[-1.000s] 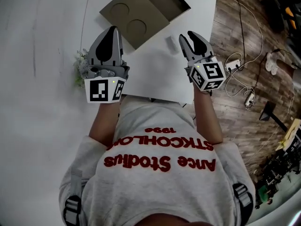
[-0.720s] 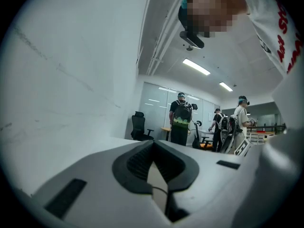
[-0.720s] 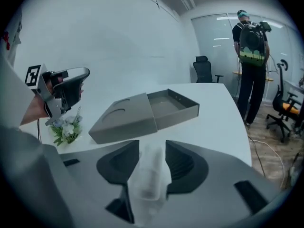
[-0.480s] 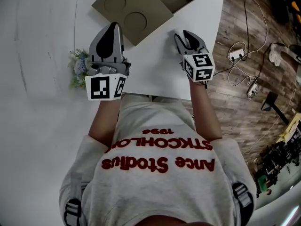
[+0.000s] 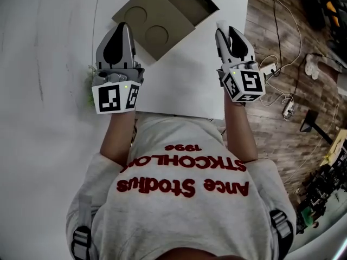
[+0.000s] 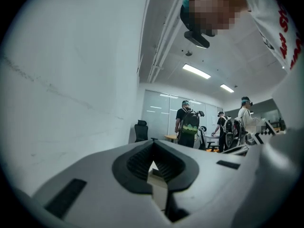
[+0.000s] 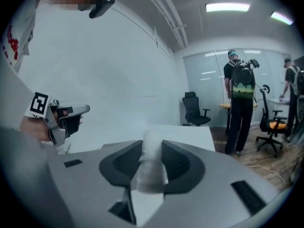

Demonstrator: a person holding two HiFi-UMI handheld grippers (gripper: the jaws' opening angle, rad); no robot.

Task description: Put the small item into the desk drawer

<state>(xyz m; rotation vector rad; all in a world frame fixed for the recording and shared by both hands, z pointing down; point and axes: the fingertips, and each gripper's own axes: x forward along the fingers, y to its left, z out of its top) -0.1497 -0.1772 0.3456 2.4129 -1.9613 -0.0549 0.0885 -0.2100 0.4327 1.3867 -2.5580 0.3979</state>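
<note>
In the right gripper view we see the right gripper (image 7: 152, 151) clamped on the small white item (image 7: 151, 170); its jaws have just been closing on it. Only the head view shows it held over the white desk (image 5: 184, 75), near the brown cardboard tray (image 5: 157, 15). The left gripper (image 6: 153, 151) has its jaws together, with nothing between.

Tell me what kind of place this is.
Probably an open office or lab workspace. There is a white desk on a wood floor, a black office chair beside a glass partition wall, and a strip light in the ceiling.
</note>
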